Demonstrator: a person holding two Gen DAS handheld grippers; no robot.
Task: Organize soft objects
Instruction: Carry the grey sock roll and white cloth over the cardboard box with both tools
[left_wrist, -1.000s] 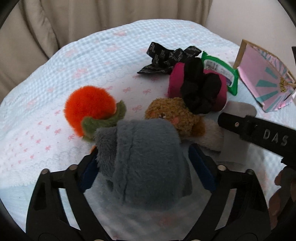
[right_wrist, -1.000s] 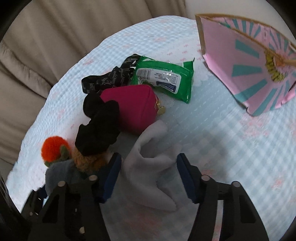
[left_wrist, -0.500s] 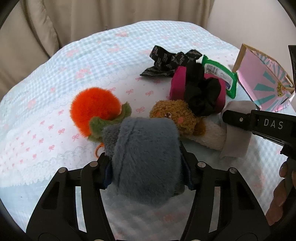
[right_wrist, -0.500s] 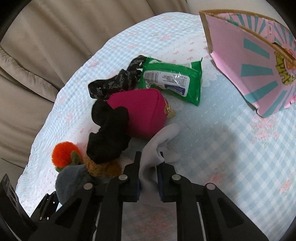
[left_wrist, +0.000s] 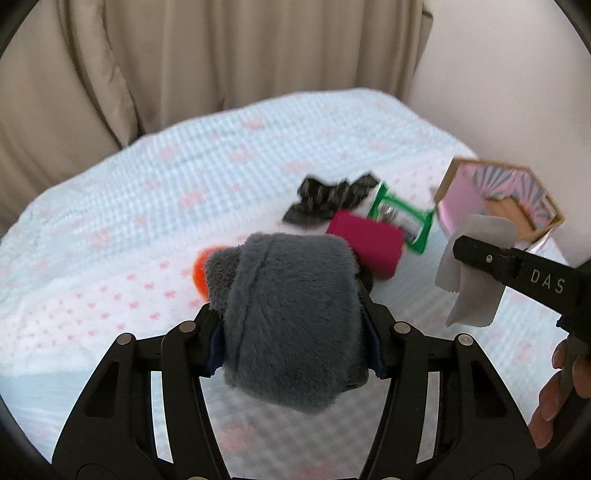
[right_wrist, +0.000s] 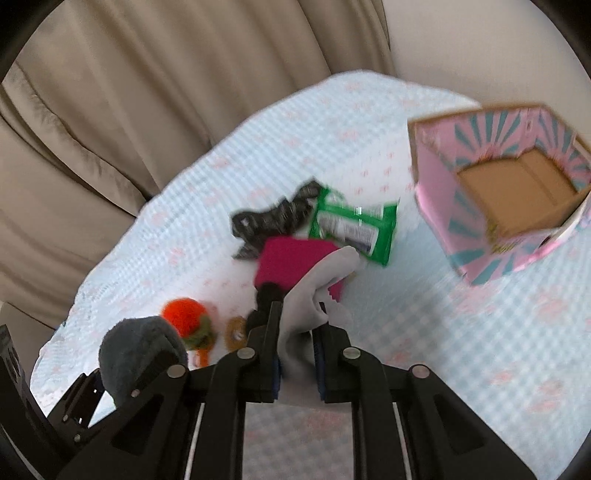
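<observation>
Left gripper (left_wrist: 293, 332), jaws closed against the sides of a fluffy grey plush bundle (left_wrist: 291, 317), which it holds clear of the pale blue gingham bedspread with pink bows (left_wrist: 110, 229). Right gripper (right_wrist: 297, 332), jaws nearly together, pinching a thin pale grey cloth (right_wrist: 317, 291) whose free end hangs loose above the bedspread; the left view shows the same cloth draped over the right gripper's black finger (left_wrist: 480, 254).

On the bedspread beneath lie a fuzzy orange pompom with a green leafy collar (right_wrist: 186, 317), a small brown plush toy (right_wrist: 234, 332) just beside it, a black fabric piece (right_wrist: 267, 295) partly hidden behind the right gripper, a magenta soft pouch (right_wrist: 291, 258), a green plastic packet of wipes (right_wrist: 351, 225) touching the pouch's far edge, and a black printed ribbon (right_wrist: 269, 218) beside the packet.

An open hexagonal cardboard box, pink with teal rays (right_wrist: 513, 184), stands to the right, well apart from the pile. Beige curtains (left_wrist: 184, 66) form the background.
</observation>
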